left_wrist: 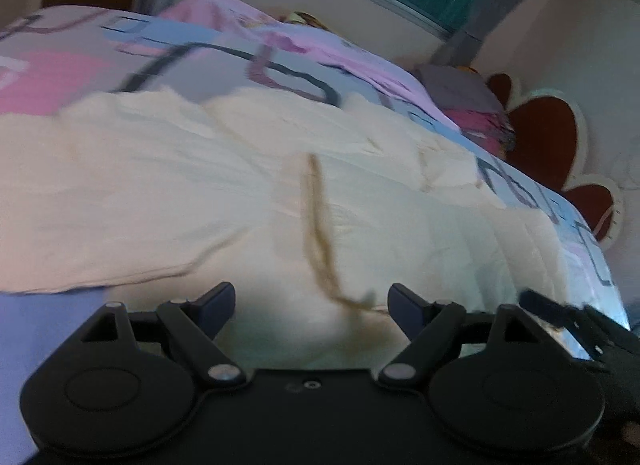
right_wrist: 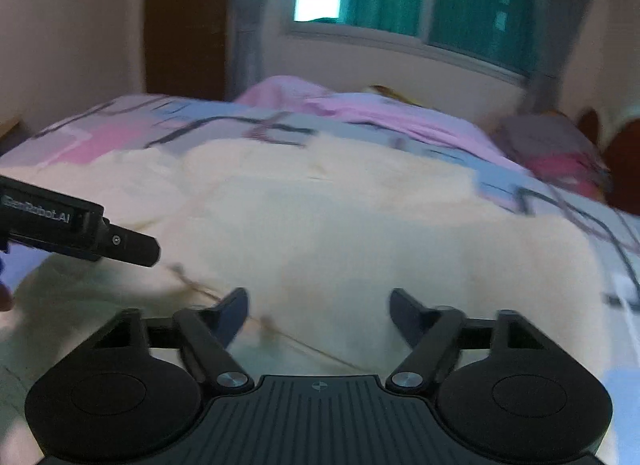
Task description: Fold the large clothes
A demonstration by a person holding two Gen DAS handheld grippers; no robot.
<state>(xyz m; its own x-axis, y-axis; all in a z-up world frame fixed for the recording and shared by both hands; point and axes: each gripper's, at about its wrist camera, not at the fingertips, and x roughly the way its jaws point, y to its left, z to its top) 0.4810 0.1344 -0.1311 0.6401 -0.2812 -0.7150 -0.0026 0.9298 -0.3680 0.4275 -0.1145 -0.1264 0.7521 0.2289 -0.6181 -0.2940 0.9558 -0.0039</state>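
A large cream garment [left_wrist: 224, 193] lies spread on the bed, with a tan drawstring [left_wrist: 320, 225] running down its middle. It also shows in the right wrist view [right_wrist: 340, 217]. My left gripper [left_wrist: 311, 299] is open and empty, just above the garment's near edge. My right gripper [right_wrist: 319, 305] is open and empty over the garment's near part. The left gripper's body [right_wrist: 80, 225] shows at the left of the right wrist view. The right gripper's tip [left_wrist: 568, 313] shows at the right of the left wrist view.
The bed has a patterned pink and blue sheet [left_wrist: 160, 49]. A pink blanket [left_wrist: 320, 45] and pillows [left_wrist: 472, 105] lie at the far side. A headboard with red petals [left_wrist: 548, 137] is on the right. A window [right_wrist: 440, 1] is behind.
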